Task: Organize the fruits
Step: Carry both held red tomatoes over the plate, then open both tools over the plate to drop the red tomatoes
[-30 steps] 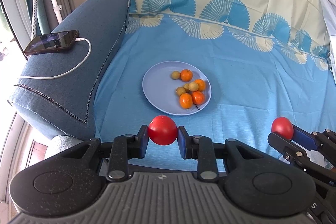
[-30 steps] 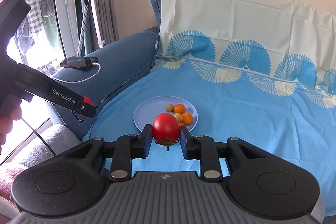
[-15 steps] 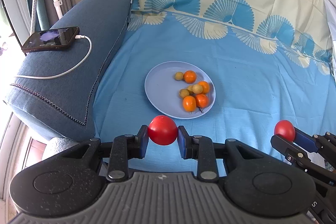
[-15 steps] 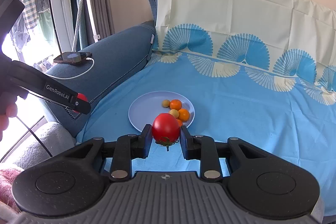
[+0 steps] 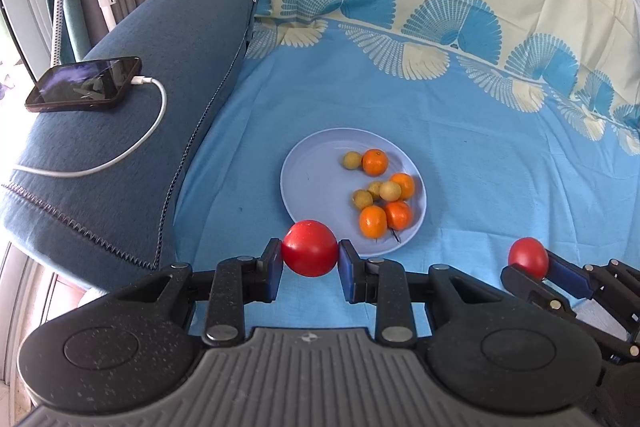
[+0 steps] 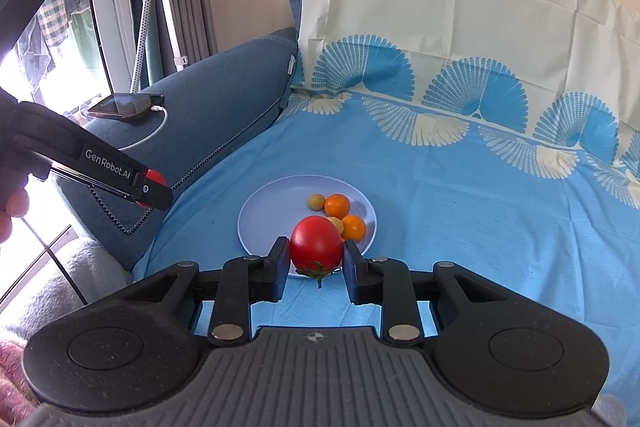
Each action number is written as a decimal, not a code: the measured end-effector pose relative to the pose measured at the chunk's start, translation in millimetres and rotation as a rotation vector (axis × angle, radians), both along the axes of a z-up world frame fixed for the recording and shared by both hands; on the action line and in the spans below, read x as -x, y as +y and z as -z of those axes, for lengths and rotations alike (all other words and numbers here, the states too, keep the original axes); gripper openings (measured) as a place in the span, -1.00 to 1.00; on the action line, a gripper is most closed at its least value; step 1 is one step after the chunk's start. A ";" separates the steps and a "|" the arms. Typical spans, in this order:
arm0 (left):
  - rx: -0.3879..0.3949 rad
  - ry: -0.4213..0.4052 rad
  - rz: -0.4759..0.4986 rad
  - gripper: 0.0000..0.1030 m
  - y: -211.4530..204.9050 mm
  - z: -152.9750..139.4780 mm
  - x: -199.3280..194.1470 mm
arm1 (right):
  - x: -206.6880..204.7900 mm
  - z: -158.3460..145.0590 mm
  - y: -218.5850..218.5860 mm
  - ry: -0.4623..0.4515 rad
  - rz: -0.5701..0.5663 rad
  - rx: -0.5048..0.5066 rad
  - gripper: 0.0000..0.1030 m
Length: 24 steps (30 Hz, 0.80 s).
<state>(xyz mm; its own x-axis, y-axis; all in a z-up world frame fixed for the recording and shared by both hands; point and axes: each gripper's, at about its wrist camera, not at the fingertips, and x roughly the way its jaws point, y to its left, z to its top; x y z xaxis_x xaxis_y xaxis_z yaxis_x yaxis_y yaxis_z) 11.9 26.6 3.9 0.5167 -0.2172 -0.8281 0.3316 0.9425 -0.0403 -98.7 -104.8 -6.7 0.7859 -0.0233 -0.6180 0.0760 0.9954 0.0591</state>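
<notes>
With the left gripper (image 5: pixel 310 254) and right gripper (image 6: pixel 316 254) each clamped on a tomato (image 5: pixel 309 247), lower onto bare plate (image 5: pixel 312 183) at frame centre, clear of the oranges (image 5: pixel 375 162), before parting fingers.

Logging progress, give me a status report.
Left gripper shut on tomato; right gripper shut on second tomato. Plate ahead, half bare. Nothing in the way.

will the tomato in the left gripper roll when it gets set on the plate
Probably: the tomato is round and smooth, and the plate looks shallow. Its glossy skin may be slippery and bruise easily in the left gripper.
</notes>
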 end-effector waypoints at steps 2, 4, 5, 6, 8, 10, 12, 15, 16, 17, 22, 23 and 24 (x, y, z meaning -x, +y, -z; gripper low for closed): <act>-0.004 0.010 -0.001 -0.37 -4.9 5.4 -11.3 | -11.4 4.6 -2.4 0.012 -0.006 -0.005 -0.43; -0.008 0.017 -0.001 -0.37 -10.1 11.2 -23.1 | -24.1 10.0 -4.9 0.023 -0.013 -0.011 -0.43; -0.011 0.020 0.000 -0.37 -13.0 14.5 -29.4 | -31.0 13.1 -6.2 0.030 -0.016 -0.014 -0.43; -0.013 0.025 0.002 -0.37 -15.6 18.0 -35.7 | -37.4 16.2 -6.4 0.036 -0.020 -0.017 -0.43; -0.018 0.037 0.006 -0.37 -21.3 25.6 -48.5 | -50.9 23.0 -7.3 0.048 -0.027 -0.019 -0.43; -0.023 0.045 0.013 -0.37 -26.7 33.0 -60.6 | -65.0 30.5 -8.1 0.062 -0.034 -0.019 -0.43; -0.032 0.051 0.020 -0.37 -32.3 40.3 -73.8 | -79.2 37.6 -8.9 0.074 -0.041 -0.017 -0.43; -0.046 0.060 0.030 -0.37 -40.6 52.8 -93.1 | -99.5 48.2 -10.2 0.091 -0.048 -0.014 -0.43; -0.050 0.065 0.034 -0.37 -43.2 57.3 -99.2 | -105.5 52.1 -10.8 0.098 -0.049 -0.012 -0.43; -0.052 0.071 0.040 -0.37 -45.6 62.0 -105.0 | -111.1 55.8 -11.6 0.104 -0.049 -0.012 -0.43; -0.075 0.093 0.046 -0.37 -54.8 87.3 -129.1 | -139.9 76.1 -15.1 0.142 -0.058 -0.016 -0.43; -0.076 0.101 0.048 -0.37 -55.9 92.1 -132.5 | -144.8 80.0 -15.0 0.150 -0.061 -0.013 -0.43; -0.079 0.106 0.047 -0.37 -57.0 97.0 -135.9 | -149.2 83.8 -15.0 0.156 -0.064 -0.011 -0.43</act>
<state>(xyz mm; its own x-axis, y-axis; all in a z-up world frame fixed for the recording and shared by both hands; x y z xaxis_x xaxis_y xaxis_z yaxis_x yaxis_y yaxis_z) 147.8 -30.4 -93.2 0.4163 -0.1712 -0.8930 0.3733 0.9277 -0.0038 50.4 -119.8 -90.5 0.6801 0.0312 -0.7325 0.0215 0.9978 0.0624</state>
